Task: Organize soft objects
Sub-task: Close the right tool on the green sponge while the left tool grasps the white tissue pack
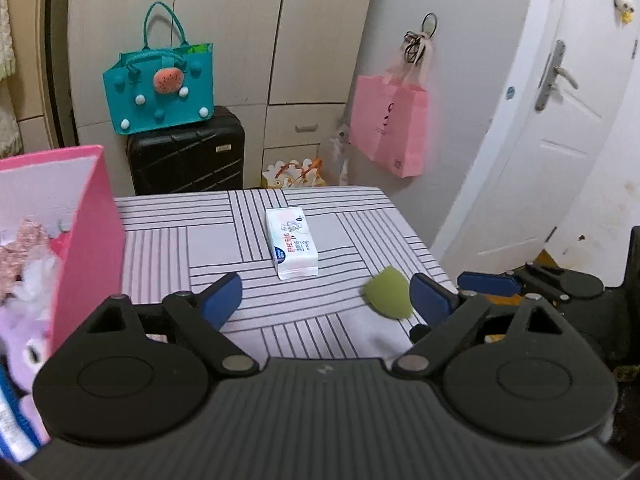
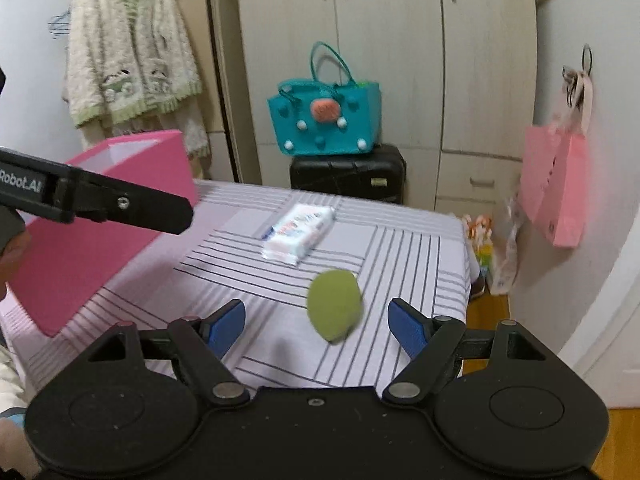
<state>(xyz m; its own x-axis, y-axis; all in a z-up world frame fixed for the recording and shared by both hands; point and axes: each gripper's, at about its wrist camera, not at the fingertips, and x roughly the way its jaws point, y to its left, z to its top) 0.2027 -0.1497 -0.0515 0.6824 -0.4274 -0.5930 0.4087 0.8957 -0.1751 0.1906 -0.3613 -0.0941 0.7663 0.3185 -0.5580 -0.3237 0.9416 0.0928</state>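
Two grippers, left (image 1: 326,300) and right (image 2: 316,322), gape wide and empty. The green sponge (image 2: 334,306) lies between the right jaws on the desk (image 2: 420,248); it looks light and squashy, best pinched across its fat middle.

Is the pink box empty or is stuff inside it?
Stuff is inside. The left wrist view looks into the open pink box and shows a purple plush toy and pink fabric.
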